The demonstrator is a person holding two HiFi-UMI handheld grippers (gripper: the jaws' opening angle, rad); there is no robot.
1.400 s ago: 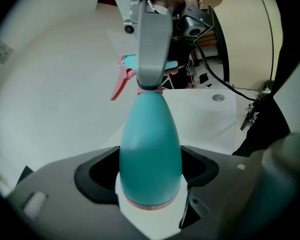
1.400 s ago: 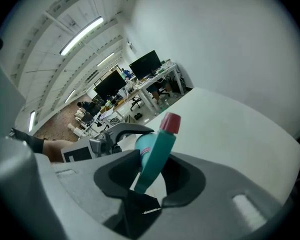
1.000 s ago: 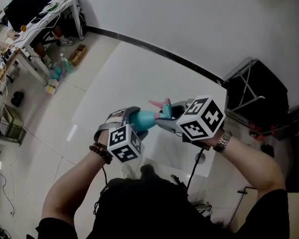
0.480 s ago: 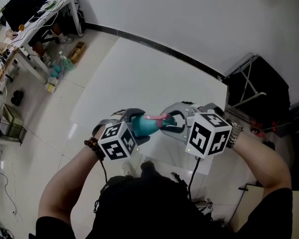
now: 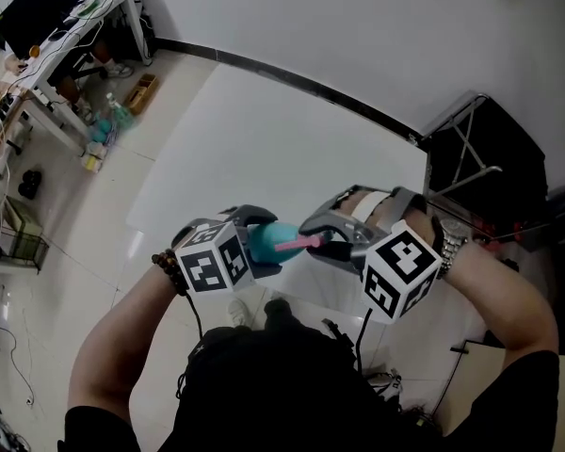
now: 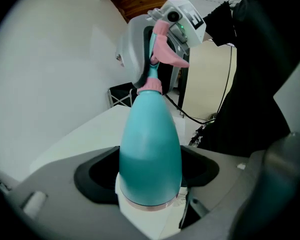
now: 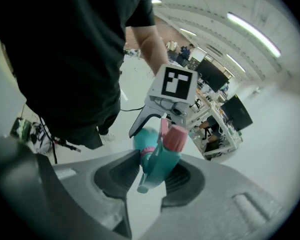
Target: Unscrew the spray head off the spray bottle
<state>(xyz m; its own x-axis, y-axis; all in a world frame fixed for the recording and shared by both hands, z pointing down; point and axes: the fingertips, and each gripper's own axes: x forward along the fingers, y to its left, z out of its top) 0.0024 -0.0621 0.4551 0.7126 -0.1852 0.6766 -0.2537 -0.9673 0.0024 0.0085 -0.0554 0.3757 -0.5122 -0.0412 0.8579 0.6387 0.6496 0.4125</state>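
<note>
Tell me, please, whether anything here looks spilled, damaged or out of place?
Nothing stands out. The left gripper holds the spray bottle by its body, the right gripper grips the spray head, and no spill or damage shows.

The right claw (image 5: 334, 243) has rolled over. Its right cube (image 5: 402, 271) sat above the wrist at centre right of the head view and now hangs lower and further right, under the hand. The watch (image 5: 452, 243) has climbed toward the right edge. The spray head (image 5: 297, 244) has turned with the claw: its pink end pointed up and left a second ago, then lay level, and now sits lower across the bottle (image 5: 266, 238). The left claw (image 5: 252, 243) has swung leftward, and its left cube (image 5: 207, 257) has shifted from lower centre to the left and slightly up.
</note>
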